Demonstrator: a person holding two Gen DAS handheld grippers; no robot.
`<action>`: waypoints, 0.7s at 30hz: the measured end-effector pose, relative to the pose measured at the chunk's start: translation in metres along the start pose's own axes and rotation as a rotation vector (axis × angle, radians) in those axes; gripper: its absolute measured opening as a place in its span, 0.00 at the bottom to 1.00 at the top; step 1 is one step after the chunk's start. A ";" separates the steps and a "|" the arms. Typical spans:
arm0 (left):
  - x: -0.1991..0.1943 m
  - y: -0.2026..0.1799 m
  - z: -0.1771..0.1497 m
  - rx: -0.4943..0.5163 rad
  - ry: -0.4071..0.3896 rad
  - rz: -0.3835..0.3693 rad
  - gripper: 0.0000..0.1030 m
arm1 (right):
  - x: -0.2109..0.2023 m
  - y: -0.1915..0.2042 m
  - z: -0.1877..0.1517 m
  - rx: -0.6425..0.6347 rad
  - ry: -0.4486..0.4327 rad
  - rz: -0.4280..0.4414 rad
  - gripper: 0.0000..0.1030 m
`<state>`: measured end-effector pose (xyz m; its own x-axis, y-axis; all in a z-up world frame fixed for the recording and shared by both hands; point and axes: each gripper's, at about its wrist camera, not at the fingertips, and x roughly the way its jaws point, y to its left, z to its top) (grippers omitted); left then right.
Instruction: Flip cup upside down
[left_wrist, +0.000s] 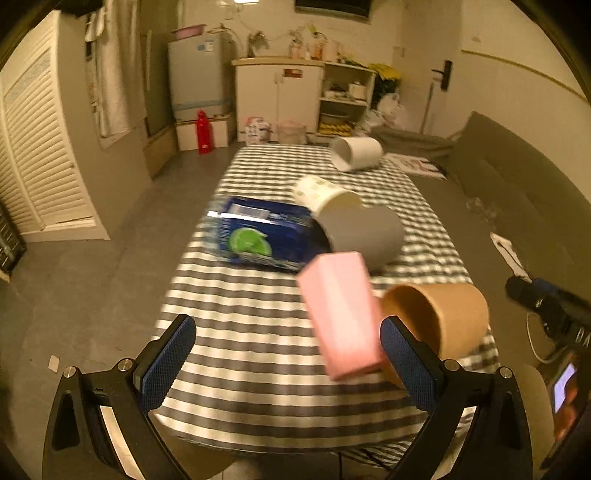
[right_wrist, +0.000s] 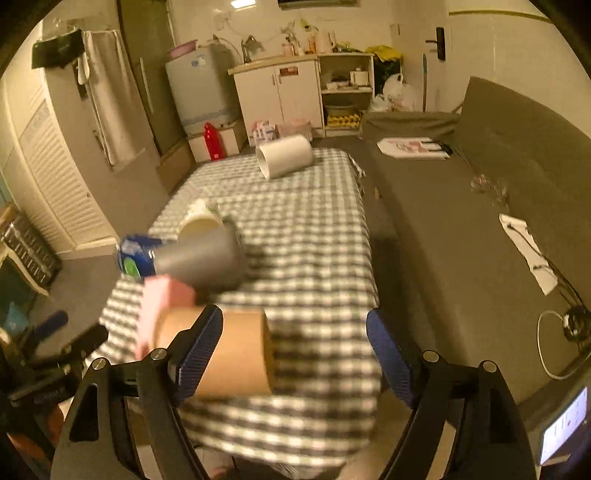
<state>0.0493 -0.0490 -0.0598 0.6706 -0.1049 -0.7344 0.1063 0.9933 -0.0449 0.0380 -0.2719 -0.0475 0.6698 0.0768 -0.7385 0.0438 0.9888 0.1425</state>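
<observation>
Both hand-held grippers, left (left_wrist: 288, 363) and right (right_wrist: 295, 354), spread wide, empty, above brown paper cup (left_wrist: 448, 317) lying sideways on table (left_wrist: 236, 332).

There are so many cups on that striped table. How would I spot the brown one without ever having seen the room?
Start at the table with the grey-and-white checked cloth and go to its near right corner. The brown cup lies on its side there, beside a pink box. It is the only cardboard-brown one; the other cups are grey, cream and white.
</observation>
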 end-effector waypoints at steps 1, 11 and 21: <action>0.002 -0.004 0.000 0.010 0.004 -0.003 1.00 | 0.001 -0.003 -0.004 0.011 0.006 0.008 0.78; 0.028 -0.022 -0.001 0.037 0.086 0.003 0.98 | 0.013 -0.021 -0.019 0.050 0.019 0.040 0.78; 0.047 -0.024 -0.014 0.010 0.177 -0.054 0.98 | 0.028 -0.024 -0.016 0.081 0.031 0.063 0.78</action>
<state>0.0679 -0.0769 -0.1028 0.5241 -0.1472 -0.8389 0.1464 0.9859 -0.0816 0.0432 -0.2919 -0.0821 0.6499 0.1438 -0.7463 0.0631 0.9683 0.2415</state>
